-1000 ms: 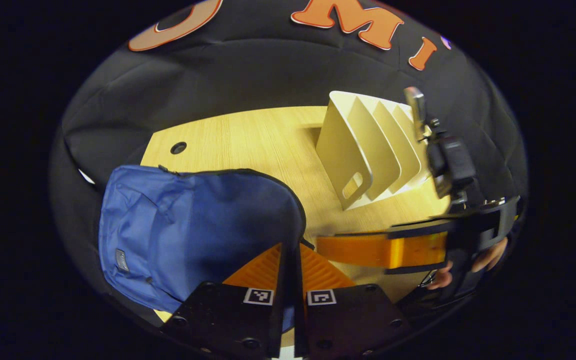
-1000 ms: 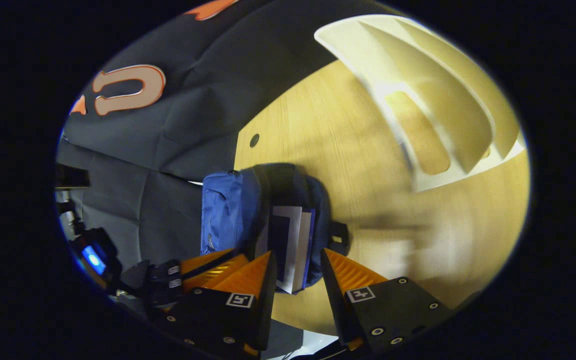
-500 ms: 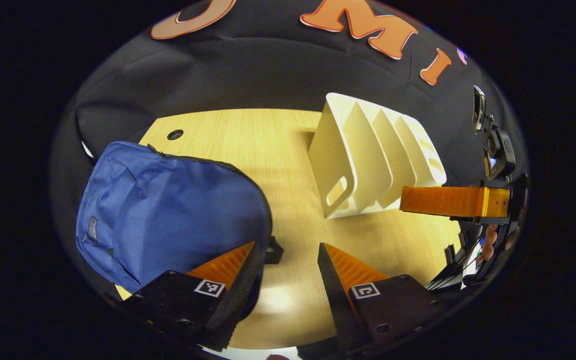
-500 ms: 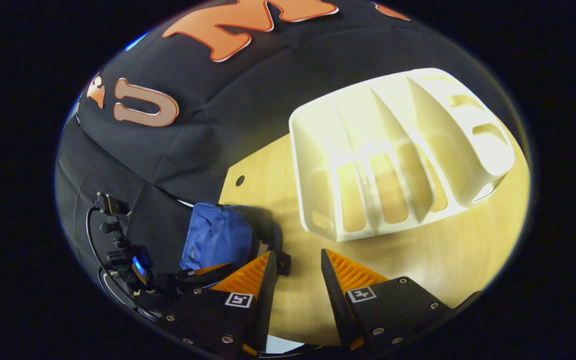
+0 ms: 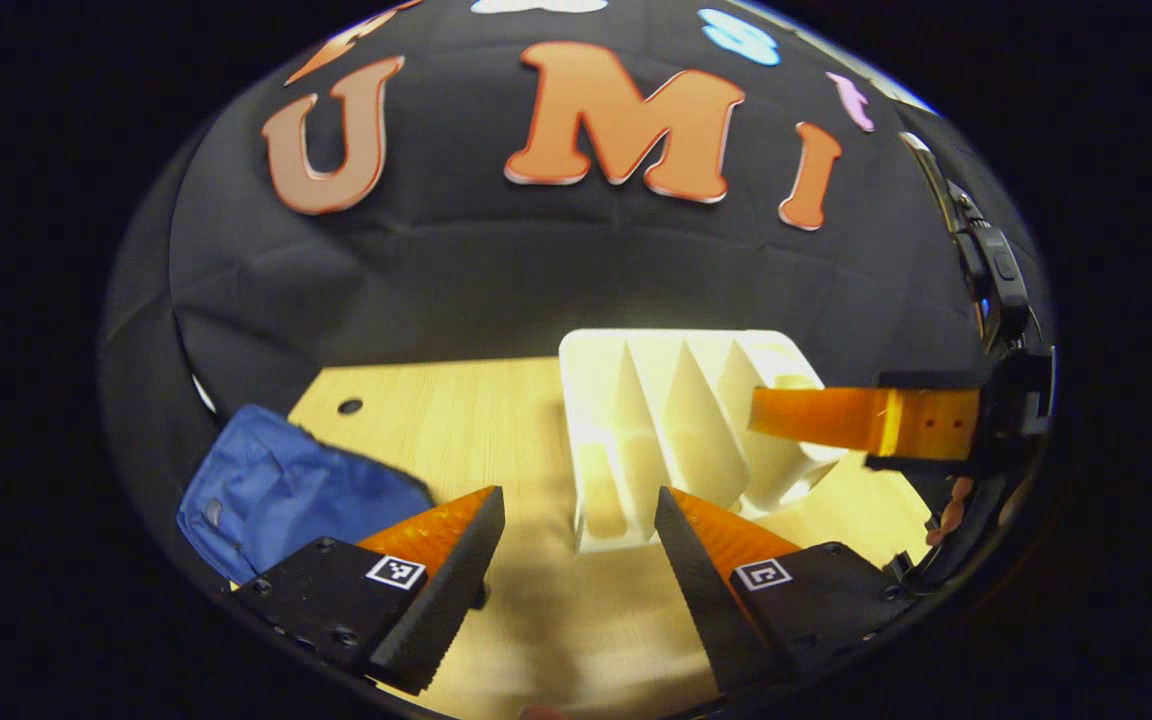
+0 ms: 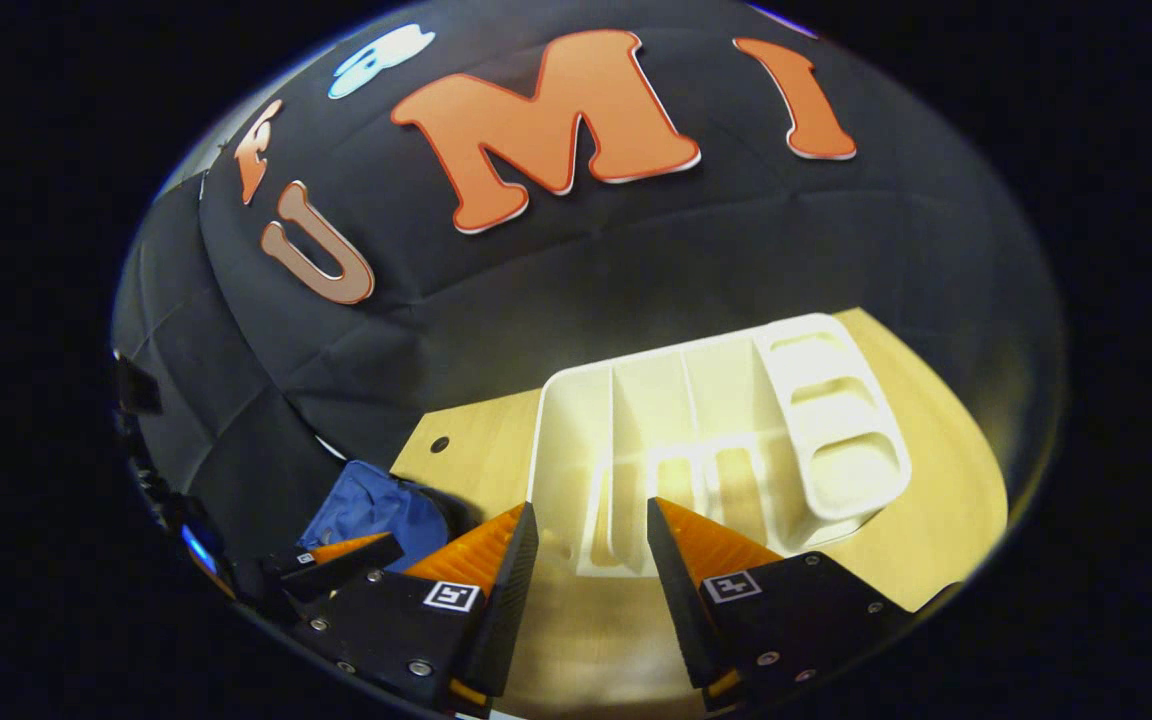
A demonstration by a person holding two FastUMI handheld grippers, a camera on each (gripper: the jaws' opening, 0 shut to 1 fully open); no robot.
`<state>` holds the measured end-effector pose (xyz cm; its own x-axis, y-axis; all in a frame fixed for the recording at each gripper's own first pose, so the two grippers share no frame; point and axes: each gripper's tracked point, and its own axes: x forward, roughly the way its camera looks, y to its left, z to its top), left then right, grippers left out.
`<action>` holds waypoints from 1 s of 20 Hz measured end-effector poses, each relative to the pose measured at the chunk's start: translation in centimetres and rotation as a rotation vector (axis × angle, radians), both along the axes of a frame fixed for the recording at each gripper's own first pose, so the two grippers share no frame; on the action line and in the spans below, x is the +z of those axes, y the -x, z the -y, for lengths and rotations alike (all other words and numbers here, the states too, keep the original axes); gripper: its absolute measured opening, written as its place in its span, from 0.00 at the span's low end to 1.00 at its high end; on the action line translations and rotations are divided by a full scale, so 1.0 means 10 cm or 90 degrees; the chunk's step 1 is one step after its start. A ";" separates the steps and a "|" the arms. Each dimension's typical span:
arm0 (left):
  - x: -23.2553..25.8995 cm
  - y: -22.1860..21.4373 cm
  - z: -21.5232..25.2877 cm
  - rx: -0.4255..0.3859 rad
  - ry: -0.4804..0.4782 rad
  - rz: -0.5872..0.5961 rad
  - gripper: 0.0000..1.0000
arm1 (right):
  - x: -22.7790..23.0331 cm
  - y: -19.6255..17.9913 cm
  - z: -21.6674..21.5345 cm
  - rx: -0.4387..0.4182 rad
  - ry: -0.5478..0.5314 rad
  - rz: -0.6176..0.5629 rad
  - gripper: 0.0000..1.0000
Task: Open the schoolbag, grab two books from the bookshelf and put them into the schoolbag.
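Observation:
The blue schoolbag (image 5: pixel 271 492) lies on the wooden table (image 5: pixel 456 430) at the lower left, slumped; in the right gripper view the schoolbag (image 6: pixel 376 508) sits left of my fingers. A white slotted bookshelf (image 5: pixel 676 425) stands in the middle, its slots bare; the bookshelf (image 6: pixel 716 440) faces me head-on. My left gripper (image 5: pixel 576 545) is open over the table, between bag and bookshelf, holding nothing. My right gripper (image 6: pixel 591 555) is open in front of the bookshelf's base, also holding nothing. Side-on, the right gripper (image 5: pixel 766 415) crosses the bookshelf's right end.
The booth's black cloth wall rises behind the table. A small round hole (image 5: pixel 350 406) marks the table's far left corner. A hand (image 5: pixel 948 512) holds the right gripper at the right edge. The left gripper (image 6: pixel 386 548) shows low at the left.
The left gripper went from shut at the bag's edge to open. Both grippers lifted and drew back from the bag, turning toward the bookshelf and wall. The bag now lies farther off.

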<state>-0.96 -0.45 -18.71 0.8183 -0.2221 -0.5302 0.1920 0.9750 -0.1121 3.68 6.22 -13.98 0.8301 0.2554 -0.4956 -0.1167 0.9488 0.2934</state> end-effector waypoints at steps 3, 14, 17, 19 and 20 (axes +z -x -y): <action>0.36 -0.10 0.20 0.017 0.018 0.061 0.96 | 0.24 -0.06 0.19 -0.022 0.024 0.056 0.66; 1.59 -0.43 0.34 0.081 0.070 0.300 0.94 | 1.02 -0.10 0.91 -0.097 0.099 0.204 0.66; 1.89 -0.50 0.33 0.077 0.050 0.357 0.94 | 1.19 -0.10 0.94 -0.105 0.104 0.240 0.66; 1.98 -0.51 0.33 0.078 0.044 0.378 0.94 | 1.29 -0.12 0.99 -0.122 0.112 0.268 0.66; 2.01 -0.49 0.34 0.076 0.045 0.382 0.94 | 1.35 -0.12 1.03 -0.137 0.116 0.286 0.66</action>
<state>3.92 -3.88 1.41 0.9908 -0.1285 0.0434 0.1318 0.9878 -0.0835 4.84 -4.11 -0.51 0.9950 -0.0019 -0.0994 0.0106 0.9961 0.0870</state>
